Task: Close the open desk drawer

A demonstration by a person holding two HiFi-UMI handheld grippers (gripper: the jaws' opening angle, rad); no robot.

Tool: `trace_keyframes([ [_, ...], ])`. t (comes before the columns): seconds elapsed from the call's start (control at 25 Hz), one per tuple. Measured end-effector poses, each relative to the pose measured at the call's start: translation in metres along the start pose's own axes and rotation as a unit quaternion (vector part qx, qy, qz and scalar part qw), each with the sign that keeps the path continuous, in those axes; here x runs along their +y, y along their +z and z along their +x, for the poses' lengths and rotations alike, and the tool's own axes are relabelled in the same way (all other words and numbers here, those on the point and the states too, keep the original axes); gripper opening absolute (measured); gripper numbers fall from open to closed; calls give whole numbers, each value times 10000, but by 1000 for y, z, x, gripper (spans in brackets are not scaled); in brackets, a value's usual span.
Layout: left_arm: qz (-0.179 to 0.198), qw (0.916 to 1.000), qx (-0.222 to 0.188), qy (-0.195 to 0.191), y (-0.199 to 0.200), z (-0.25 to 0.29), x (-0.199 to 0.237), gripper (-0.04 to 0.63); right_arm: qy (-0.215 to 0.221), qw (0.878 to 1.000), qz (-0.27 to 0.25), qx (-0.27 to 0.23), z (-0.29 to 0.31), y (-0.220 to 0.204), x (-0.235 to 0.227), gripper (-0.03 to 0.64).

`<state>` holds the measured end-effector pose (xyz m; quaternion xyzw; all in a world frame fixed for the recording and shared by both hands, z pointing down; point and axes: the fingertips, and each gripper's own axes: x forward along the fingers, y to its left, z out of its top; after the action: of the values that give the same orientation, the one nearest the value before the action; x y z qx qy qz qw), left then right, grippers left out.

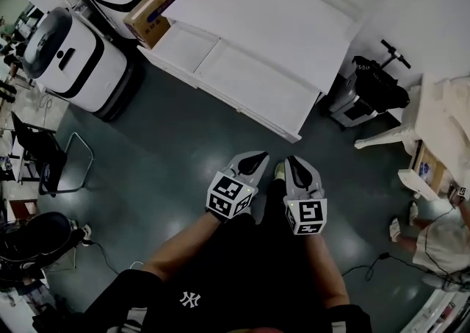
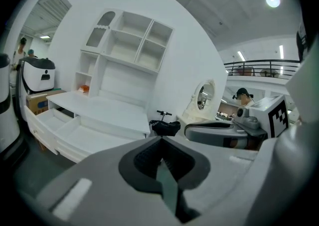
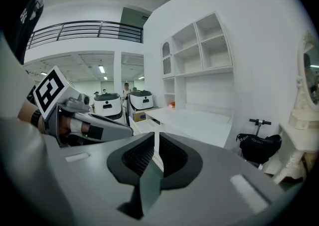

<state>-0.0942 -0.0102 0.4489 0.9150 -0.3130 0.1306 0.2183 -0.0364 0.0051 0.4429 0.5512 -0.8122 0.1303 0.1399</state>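
There are two grippers, one in each hand, side by side and pointing the same way. The left gripper [image 1: 258, 159] has its jaws pressed together with nothing in them. The right gripper [image 1: 293, 162] has its jaws only a thin slit apart, and nothing sits in that slit either.

One white desk [image 1: 272, 15] stands ahead of both grippers, well apart from them across a stretch of dark floor [image 1: 169, 155]. One drawer [image 1: 250, 81] is pulled out of it toward the grippers. It shows two bays side by side, a smaller one to the left and a larger one nearer the grippers' line. Its long axis runs along the desk front, crosswise to the way the grippers point; in the head view that is from upper left down to lower right. Its front panel faces the grippers.

Left of the grippers and further ahead stand two white machines [image 1: 70, 59] on dark bases. One cardboard box [image 1: 158, 2] lies between them and the desk. One black chair [image 1: 40, 151] stands far to the left gripper's left.
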Motion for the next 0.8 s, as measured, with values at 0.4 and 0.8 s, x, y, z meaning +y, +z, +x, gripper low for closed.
trace_keyframes([
  [0.4, -207, 9994, 283, 27, -16, 87, 32, 0, -187, 9967, -197, 761, 74, -86, -89, 141],
  [0.8, -260, 9979, 583, 135, -42, 149, 59, 0, -323, 9847, -613, 1596, 128, -197, -142, 210],
])
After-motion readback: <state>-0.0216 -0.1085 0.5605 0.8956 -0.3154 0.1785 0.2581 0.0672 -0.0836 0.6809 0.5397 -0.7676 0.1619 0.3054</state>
